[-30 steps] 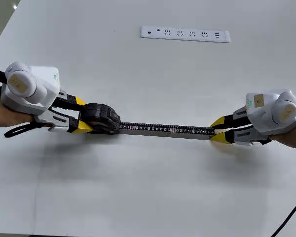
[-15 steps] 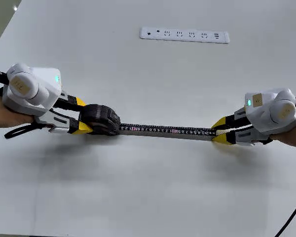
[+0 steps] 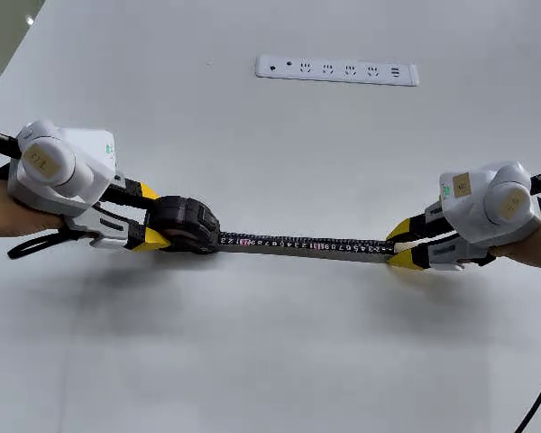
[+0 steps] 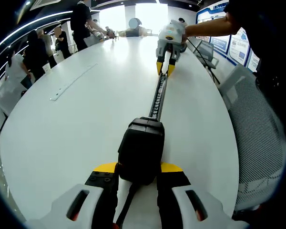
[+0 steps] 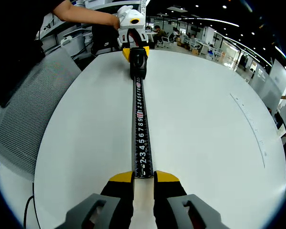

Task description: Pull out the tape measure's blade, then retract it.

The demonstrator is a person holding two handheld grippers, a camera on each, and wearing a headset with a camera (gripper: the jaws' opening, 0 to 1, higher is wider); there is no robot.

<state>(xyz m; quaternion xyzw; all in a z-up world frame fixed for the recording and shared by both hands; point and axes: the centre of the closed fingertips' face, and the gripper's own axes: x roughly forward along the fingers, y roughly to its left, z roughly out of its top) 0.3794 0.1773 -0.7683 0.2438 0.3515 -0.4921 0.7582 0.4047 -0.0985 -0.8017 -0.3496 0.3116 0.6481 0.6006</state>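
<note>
The black tape measure case sits between the jaws of my left gripper, which is shut on it. Its dark numbered blade runs out to the right across the white table. At the blade's end my right gripper is shut on the tip. The right gripper view looks along the blade to the case and the left gripper at its far end; the left gripper view shows the right gripper far off.
A white power strip lies at the far side of the table. A black cable crosses the near right corner. A mesh chair stands beside the table, and people stand at its far end.
The blade has lengthened a little: the right gripper has drawn slightly right and toward me with the tip. The left gripper and case have barely shifted.
</note>
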